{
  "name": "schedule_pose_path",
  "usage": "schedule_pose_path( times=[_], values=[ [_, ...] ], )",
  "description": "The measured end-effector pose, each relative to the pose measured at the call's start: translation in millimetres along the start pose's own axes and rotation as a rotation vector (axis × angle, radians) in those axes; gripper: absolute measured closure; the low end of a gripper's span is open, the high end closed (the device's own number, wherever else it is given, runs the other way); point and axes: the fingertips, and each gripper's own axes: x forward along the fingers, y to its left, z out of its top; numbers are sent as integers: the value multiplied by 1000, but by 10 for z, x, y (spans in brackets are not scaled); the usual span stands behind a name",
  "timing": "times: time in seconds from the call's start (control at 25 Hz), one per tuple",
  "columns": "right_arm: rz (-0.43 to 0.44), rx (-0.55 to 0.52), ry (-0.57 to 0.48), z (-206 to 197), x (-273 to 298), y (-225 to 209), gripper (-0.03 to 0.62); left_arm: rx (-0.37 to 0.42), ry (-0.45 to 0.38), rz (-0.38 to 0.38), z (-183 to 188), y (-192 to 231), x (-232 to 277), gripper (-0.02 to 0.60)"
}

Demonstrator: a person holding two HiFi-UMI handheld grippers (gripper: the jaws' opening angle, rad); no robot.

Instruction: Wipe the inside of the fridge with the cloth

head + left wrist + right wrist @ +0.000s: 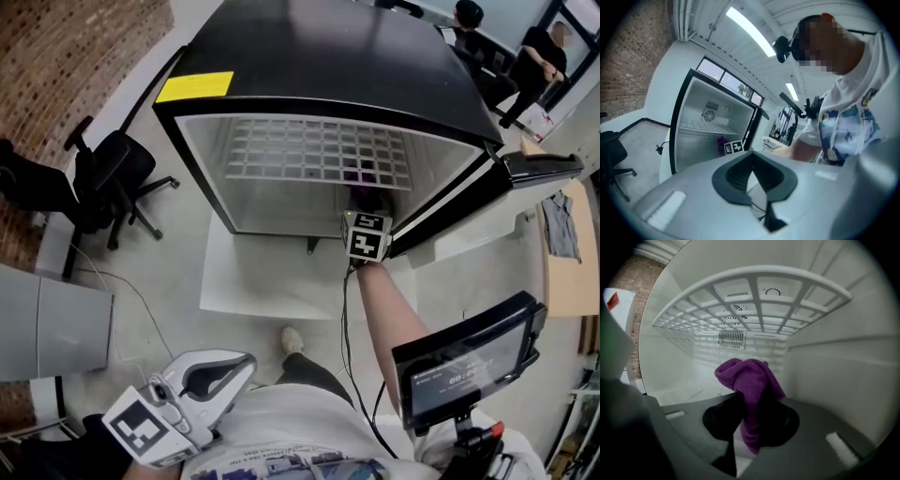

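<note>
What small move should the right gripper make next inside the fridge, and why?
Probably ease the right gripper toward the side wall of the fridge until the purple cloth presses on it. The jaws are shut on the cloth, which sits bunched under the wire shelf, apparently touching no surface, and that wall looks nearest.

Grey floor (216, 333) carries a white platform (262, 281), with the black fridge (328, 56) standing on it. Black office chair (117, 173) stands left. Thin cable (122, 281) trails across the floor.
</note>
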Motion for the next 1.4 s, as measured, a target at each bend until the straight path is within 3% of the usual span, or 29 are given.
schedule_pose_path(
  times=[0.44, 1.4],
  values=[
    [91, 30, 49, -183, 219, 310, 516, -15, 6, 36, 38, 111, 61, 575],
    [346, -18, 14, 103, 434, 1807, 516, -61, -29, 188, -47, 370, -358, 575]
  ],
)
